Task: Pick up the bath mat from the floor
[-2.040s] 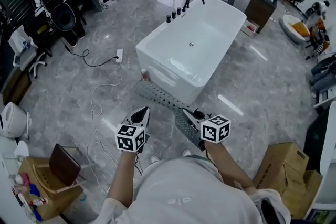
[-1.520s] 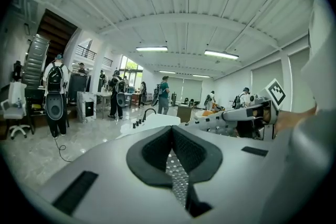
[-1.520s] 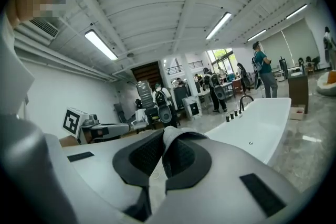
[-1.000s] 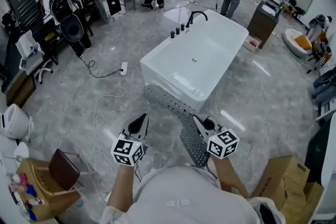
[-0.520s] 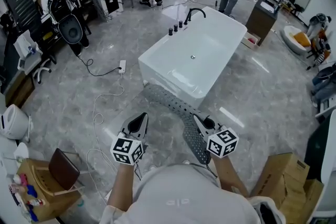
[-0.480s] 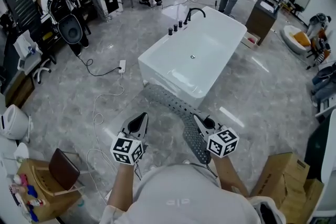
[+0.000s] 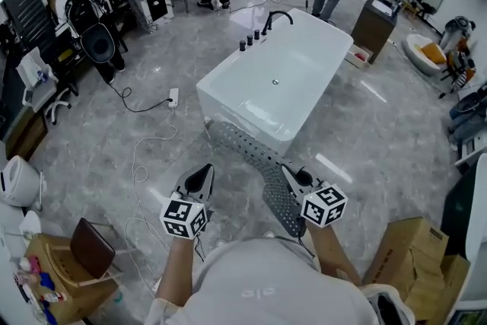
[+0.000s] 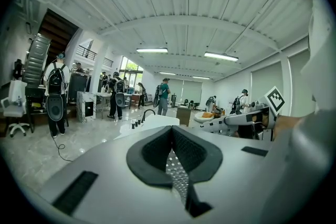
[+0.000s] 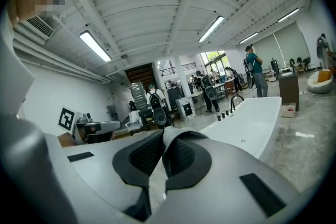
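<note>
Roughly level: right gripper (image 7: pixel 289 173) jaws pinch bath mat (image 7: pixel 242 144); left gripper (image 7: pixel 202 176) beside.

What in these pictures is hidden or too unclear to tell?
- Head view: lower end of the bath mat, hidden behind the person's shirt.
- Head view: whether the mat's far end touches the floor beside the bathtub; too small.
- Left gripper view: nearly all of the mat, blocked by the shut left tool.
</note>
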